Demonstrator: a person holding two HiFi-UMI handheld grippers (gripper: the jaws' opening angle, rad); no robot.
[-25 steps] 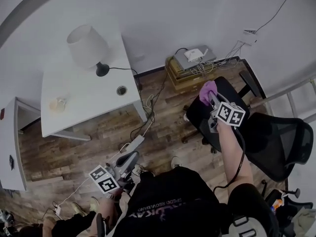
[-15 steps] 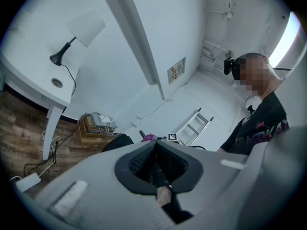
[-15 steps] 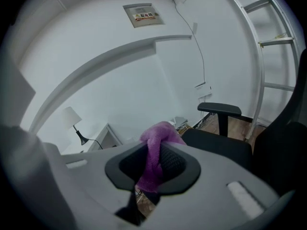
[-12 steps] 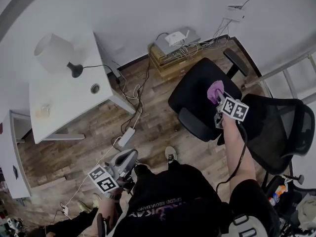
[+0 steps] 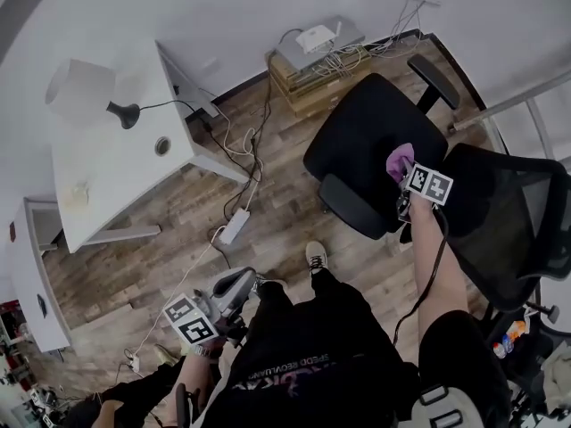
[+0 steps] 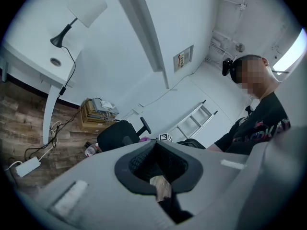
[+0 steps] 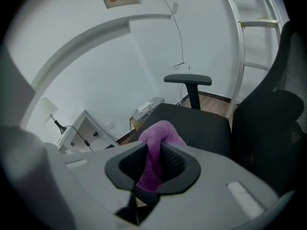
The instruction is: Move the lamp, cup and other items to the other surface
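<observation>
Lamp [image 5: 82, 89] stands at the white desk's [image 5: 116, 172] far corner. My right gripper [image 5: 403, 178] pinches a purple cloth [image 5: 399, 159] over the chair seat's [image 5: 357, 154] edge; left gripper [image 5: 239, 283] pressed together, empty.

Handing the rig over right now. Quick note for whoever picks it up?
Right gripper: shut on the purple cloth, above the black chair seat; cloth not released.
Left gripper: shut, nothing in it, low beside the person's leg.
Lamp and a small pale item, possibly the cup, are on the white desk.
Done: nothing lies on the chair seat yet.
Left: probably set the cloth down, then fetch lamp and cup.
</observation>
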